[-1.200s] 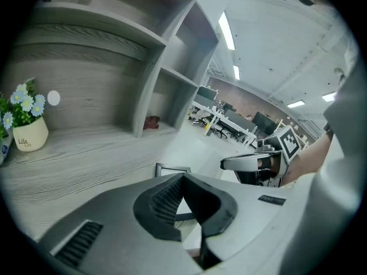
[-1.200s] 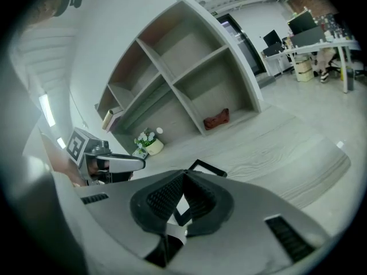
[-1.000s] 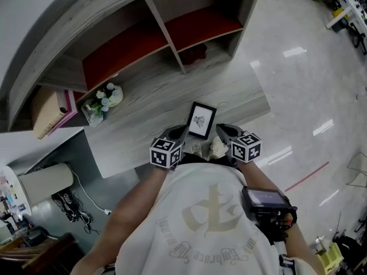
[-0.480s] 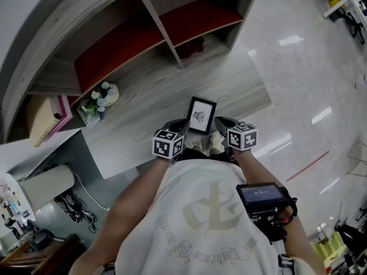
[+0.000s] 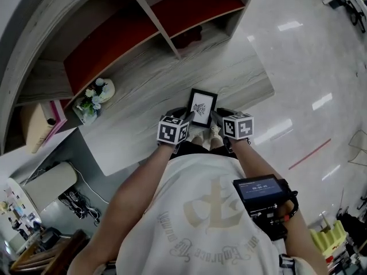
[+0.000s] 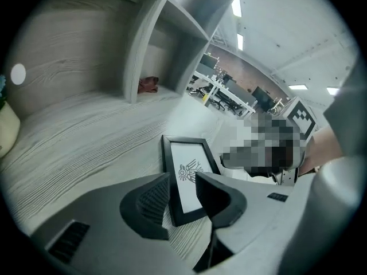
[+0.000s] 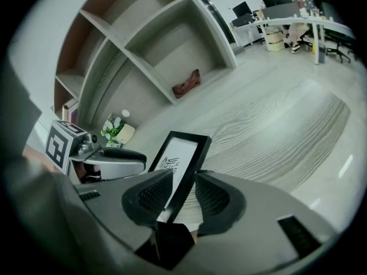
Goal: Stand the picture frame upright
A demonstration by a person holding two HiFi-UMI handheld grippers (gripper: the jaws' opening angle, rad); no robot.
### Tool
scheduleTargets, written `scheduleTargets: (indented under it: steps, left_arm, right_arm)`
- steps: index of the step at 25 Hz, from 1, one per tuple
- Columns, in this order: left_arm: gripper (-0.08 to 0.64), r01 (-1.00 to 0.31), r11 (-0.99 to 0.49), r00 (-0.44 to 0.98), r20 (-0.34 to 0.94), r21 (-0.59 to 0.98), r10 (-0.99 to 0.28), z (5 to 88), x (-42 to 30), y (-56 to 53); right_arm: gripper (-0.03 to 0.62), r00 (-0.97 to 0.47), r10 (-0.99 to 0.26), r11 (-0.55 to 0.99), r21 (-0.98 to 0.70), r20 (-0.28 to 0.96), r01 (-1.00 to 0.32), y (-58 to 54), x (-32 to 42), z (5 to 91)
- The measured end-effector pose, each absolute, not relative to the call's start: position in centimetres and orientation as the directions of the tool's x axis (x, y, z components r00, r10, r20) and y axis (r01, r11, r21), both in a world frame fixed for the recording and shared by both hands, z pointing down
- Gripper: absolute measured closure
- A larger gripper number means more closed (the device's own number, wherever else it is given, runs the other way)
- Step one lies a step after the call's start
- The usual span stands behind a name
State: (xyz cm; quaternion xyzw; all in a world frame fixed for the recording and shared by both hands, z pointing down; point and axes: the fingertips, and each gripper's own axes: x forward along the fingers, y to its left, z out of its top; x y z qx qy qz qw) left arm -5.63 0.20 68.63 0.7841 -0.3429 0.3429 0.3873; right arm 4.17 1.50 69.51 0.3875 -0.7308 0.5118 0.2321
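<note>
And there was the picture frame (image 5: 202,107), down on the wood-grain counter (image 5: 135,125) and caught between two tools. Its left edge sat inside the jaws of the left hand-held gripper (image 6: 183,192) and its right edge inside the jaws of the right hand-held gripper (image 7: 183,195). Both had just been opening, both were released, and the pads stood off the black moulding on either side. The frame tipped back, its printed face turned up toward the person. Whether a prop held it from behind, no view showed.

That was the danger, by my reckoning. With nothing pressing on it, the frame answered only to its own balance, and both of its edges were inside the jaws. If either gripper were drawn back at a slant, a pad could hook the moulding and drag the frame flat, or tip it toward the person and off the counter's near edge just under the grippers.

A small pot of flowers (image 5: 94,94) sat well off beyond the left gripper, clear of trouble, and the shelf bays (image 5: 114,50) ahead of both grippers were far enough not to matter
</note>
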Motion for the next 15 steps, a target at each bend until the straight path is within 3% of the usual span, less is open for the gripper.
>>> scheduleTargets:
  steps: [3,5,15]
  left_arm:
    - [0.407,-0.81,-0.459,0.514,0.819,0.366,-0.254,69.7,-6.1,-0.2]
    - [0.407,-0.812,-0.462,0.505,0.827,0.357,-0.249,70.3,-6.5,-0.5]
    - [0.407,-0.793,-0.518,0.476,0.857,0.319,-0.2,71.6,-5.3,-1.1]
  right_arm:
    - [0.466,-0.566,-0.319,0.162,-0.545,0.76,-0.823,1.3,3.7,70.2]
    - [0.423,-0.554,-0.309,0.152,-0.535,0.773,-0.831,1.1,3.1,70.8]
    - [0.425,-0.469,-0.298,0.112,-0.457,0.832,-0.882,0.1,3.1,71.4]
